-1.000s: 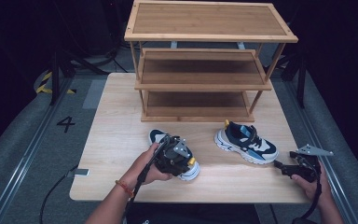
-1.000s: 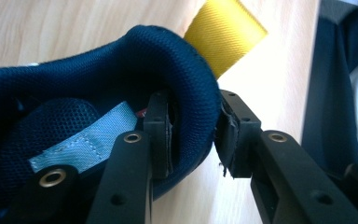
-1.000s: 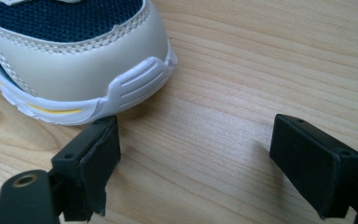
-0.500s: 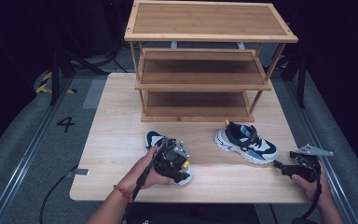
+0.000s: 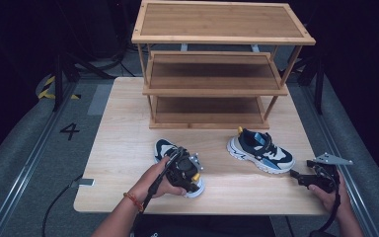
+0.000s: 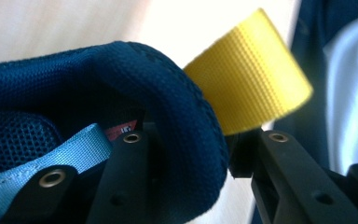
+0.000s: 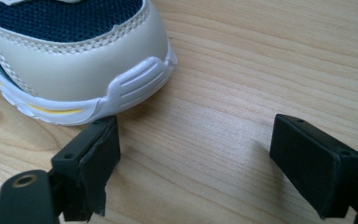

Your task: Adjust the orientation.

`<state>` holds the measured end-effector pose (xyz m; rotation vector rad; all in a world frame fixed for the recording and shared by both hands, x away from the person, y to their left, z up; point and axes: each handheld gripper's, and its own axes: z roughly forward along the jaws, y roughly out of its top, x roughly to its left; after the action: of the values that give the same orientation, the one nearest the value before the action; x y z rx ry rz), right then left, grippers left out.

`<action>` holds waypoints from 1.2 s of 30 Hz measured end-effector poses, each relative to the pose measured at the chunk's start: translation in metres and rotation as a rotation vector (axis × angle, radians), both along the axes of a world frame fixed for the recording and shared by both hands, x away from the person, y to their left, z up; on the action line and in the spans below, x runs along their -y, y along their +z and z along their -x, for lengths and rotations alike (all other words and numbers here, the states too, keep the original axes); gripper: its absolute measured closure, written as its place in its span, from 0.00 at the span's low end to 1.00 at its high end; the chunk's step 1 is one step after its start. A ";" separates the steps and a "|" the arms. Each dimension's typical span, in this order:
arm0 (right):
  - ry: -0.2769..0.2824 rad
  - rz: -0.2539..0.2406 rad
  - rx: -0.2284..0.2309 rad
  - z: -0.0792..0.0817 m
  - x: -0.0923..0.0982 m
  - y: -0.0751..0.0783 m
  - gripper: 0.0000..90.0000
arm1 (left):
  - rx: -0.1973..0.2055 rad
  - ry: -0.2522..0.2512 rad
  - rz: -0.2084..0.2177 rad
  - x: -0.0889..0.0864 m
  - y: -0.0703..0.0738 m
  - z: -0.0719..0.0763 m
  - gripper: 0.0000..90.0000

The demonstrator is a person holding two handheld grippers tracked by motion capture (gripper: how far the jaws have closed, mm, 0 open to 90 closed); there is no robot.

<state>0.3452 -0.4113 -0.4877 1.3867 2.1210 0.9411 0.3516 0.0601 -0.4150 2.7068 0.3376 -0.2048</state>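
A navy, white and blue left shoe (image 5: 164, 148) lies at the table's front centre. My left gripper (image 5: 187, 174) comes down on its heel. In the left gripper view the left gripper (image 6: 191, 149) has one jaw inside the padded navy collar (image 6: 168, 84) and one outside, beside the yellow pull tab (image 6: 247, 88). The jaws have just been closing and now pinch the collar. The matching right shoe (image 5: 261, 148) sits to the right, its toe cap (image 7: 74, 60) just ahead of my right gripper (image 7: 205, 158). My right gripper (image 5: 298, 175) rests open on the wood.
A three-tier wooden shoe rack (image 5: 222, 84) stands at the back of the table (image 5: 123, 148), its shelves bare. Dark floor and rails surround the table, and a cable trails off the front left edge.
My left hand has shifted slightly toward the near edge over the shoe's heel, and the shoe's toe has nudged a little left. The right hand and right shoe have not moved.
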 end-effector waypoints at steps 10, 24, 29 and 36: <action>0.000 0.000 0.000 0.000 0.000 0.000 0.18 | -0.013 0.001 -0.032 -0.007 0.015 0.003 0.64; 0.000 0.001 0.000 0.000 0.000 0.000 0.18 | -0.014 -0.098 -0.059 0.013 0.012 -0.003 0.81; 0.000 0.000 0.000 0.000 0.000 0.000 0.18 | 0.013 -0.179 -0.055 0.033 0.012 0.001 0.81; 0.000 0.001 0.000 0.000 0.000 0.000 0.18 | 0.027 -0.188 -0.075 0.034 0.015 -0.008 0.79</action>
<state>0.3451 -0.4113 -0.4877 1.3866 2.1209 0.9404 0.3600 0.0264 -0.4001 2.8128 0.0839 -0.2125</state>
